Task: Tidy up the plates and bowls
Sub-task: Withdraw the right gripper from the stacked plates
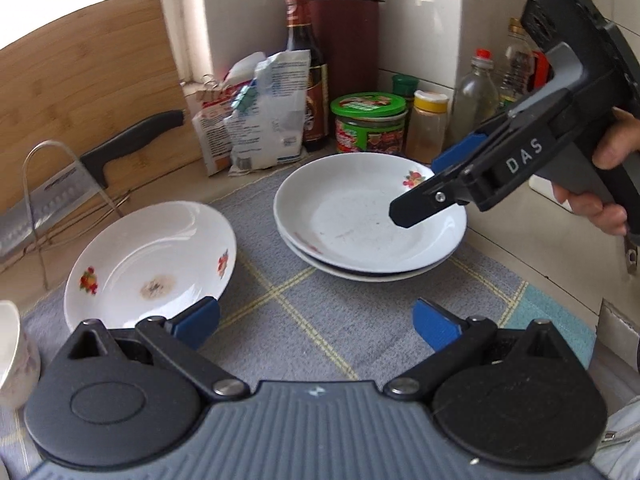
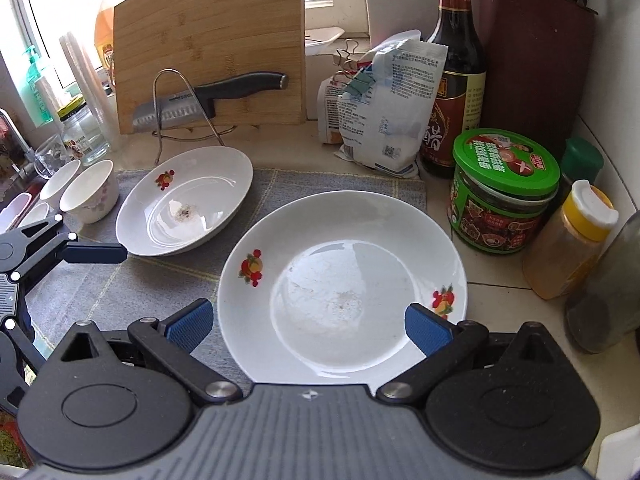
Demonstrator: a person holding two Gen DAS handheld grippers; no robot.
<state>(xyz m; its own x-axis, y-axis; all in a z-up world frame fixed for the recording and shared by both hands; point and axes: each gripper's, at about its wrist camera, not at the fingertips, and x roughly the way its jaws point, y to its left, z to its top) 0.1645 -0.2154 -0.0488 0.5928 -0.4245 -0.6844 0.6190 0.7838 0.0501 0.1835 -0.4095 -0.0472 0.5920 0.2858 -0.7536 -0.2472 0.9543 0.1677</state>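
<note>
On a grey checked mat [image 1: 304,280] two white fruit-print plates lie stacked [image 1: 360,224], [image 2: 344,288]. A third plate [image 1: 148,268], [image 2: 184,204] with a brown stain lies alone to their left. My right gripper [image 1: 432,184], [image 2: 310,326] is open and hovers over the right side of the stack's top plate. My left gripper [image 1: 316,324] is open with nothing between its fingers, low over the mat in front of both, its left pad beside the single plate's near rim. One of its fingers [image 2: 94,253] shows in the right wrist view. Two white bowls [image 2: 90,192] stand at the mat's left edge.
A bamboo cutting board [image 2: 208,40] leans on the back wall behind a knife on a wire rack [image 2: 208,96]. Food bags [image 2: 384,108], a dark sauce bottle [image 2: 456,60], a green-lidded jar [image 2: 504,188], spice bottles [image 2: 572,236] and a knife block [image 2: 536,60] crowd the right corner.
</note>
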